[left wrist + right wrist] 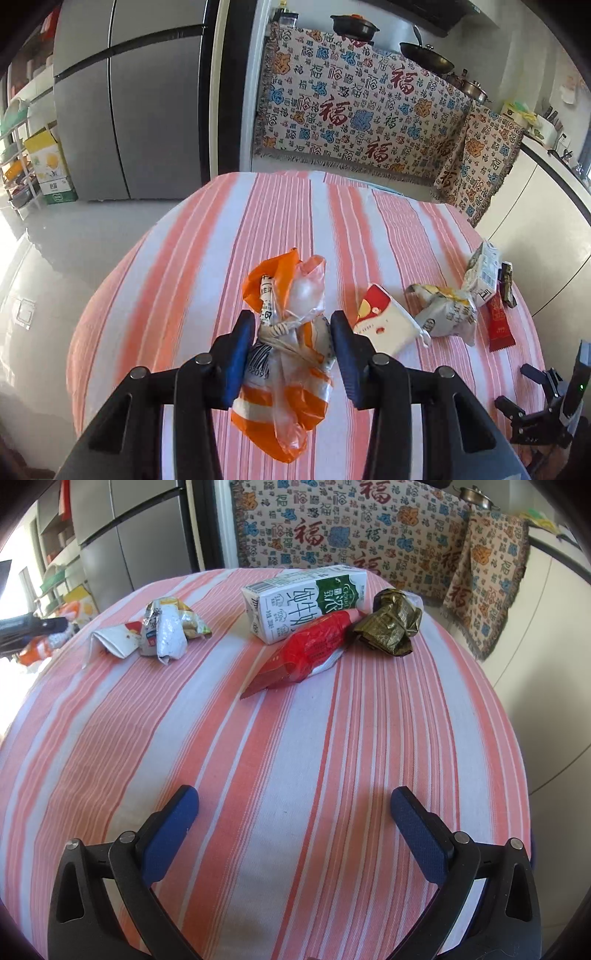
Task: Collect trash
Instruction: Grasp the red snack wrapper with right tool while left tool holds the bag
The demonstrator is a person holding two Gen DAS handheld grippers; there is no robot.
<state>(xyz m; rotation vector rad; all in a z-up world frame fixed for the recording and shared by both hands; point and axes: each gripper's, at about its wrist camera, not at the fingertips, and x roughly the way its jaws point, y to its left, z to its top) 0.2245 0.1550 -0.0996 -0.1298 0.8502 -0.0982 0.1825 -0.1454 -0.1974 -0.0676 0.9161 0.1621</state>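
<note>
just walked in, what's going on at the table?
Trash pickup on the striped table. The left gripper has its jaws around a knotted orange-and-clear plastic bag. The right gripper hovers open over bare cloth. A milk carton, red wrapper, crumpled dark wrapper and other scraps lie uncollected.

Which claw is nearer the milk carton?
Right. The right claw is open, facing the milk carton across bare cloth; the left claw straddles the orange bag further off.
</note>
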